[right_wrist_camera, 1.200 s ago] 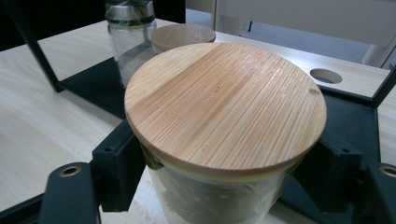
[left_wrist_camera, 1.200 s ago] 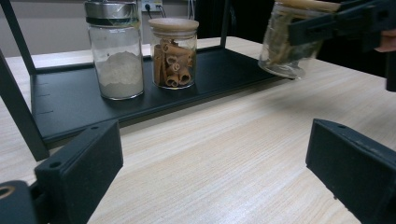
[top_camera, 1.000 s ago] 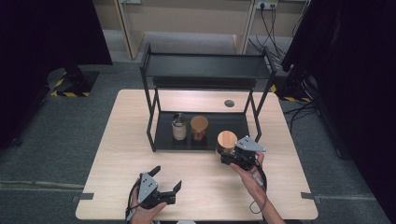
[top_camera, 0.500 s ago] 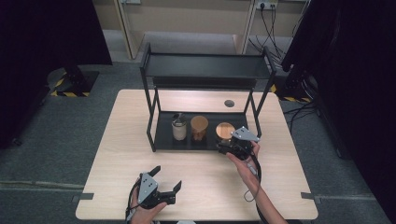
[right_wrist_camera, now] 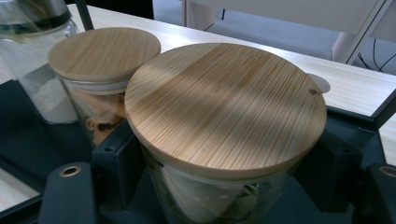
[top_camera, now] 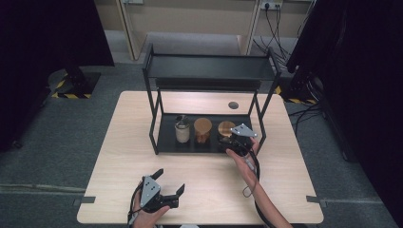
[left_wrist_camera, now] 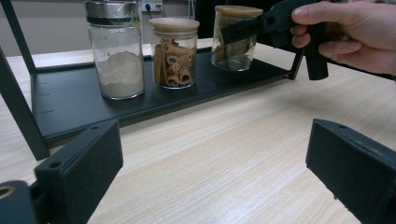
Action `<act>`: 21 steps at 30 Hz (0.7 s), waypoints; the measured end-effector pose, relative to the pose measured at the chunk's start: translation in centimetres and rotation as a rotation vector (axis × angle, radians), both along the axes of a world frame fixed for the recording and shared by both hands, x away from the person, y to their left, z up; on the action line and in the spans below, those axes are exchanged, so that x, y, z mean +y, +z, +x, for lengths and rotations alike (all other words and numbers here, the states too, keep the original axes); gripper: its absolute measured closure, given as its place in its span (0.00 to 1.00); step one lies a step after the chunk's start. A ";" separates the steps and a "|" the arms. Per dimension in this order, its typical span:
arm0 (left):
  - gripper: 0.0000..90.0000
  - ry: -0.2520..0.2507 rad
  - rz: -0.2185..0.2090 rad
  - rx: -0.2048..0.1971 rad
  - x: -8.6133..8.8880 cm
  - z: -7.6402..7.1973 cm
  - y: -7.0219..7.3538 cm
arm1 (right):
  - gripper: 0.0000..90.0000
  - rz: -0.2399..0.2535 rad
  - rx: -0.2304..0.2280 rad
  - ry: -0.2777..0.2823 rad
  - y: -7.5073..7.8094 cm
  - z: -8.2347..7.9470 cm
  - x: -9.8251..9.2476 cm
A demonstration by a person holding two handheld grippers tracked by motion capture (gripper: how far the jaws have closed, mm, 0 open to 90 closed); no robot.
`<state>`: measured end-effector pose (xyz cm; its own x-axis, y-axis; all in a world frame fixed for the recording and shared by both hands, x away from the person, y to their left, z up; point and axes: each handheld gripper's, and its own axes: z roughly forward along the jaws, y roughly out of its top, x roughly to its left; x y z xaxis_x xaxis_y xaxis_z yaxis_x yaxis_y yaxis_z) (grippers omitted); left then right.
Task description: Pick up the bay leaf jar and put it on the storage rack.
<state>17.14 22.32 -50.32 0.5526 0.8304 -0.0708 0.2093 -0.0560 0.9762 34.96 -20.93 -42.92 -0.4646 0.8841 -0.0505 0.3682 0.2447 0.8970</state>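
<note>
- Jaws of the right gripper [top_camera: 227, 137] squeeze a glass jar [right_wrist_camera: 219, 196] with a round wooden lid [right_wrist_camera: 225, 107], on the rack's bottom shelf [top_camera: 209, 145].
- Just beside this gripper stands a jar of brown rolls [left_wrist_camera: 173, 53], then a jar of white powder [left_wrist_camera: 116, 51].
- Left gripper [top_camera: 167, 183] rests on the table [top_camera: 119, 142], jaws wide apart, holding nothing.

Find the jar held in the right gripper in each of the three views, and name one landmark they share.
High view: the leaf jar sits rightmost on the rack's lower shelf, in the right gripper.
Left gripper view: top centre-right, jaws around it.
Right gripper view: centre foreground, wooden lid up.
Shared landmark: the cinnamon-stick jar beside it.
</note>
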 end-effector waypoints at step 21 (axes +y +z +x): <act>0.03 -0.003 0.000 0.000 0.0 0.0 0.0 | 0.28 -0.025 0.024 -0.038 -1.1 1.9 1.2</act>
<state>17.13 22.31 -50.32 0.5549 0.8289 -0.0710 0.2091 -0.0564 0.9763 36.90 -19.75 -43.98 -0.4318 0.8999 -0.0615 0.3992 0.2518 0.8816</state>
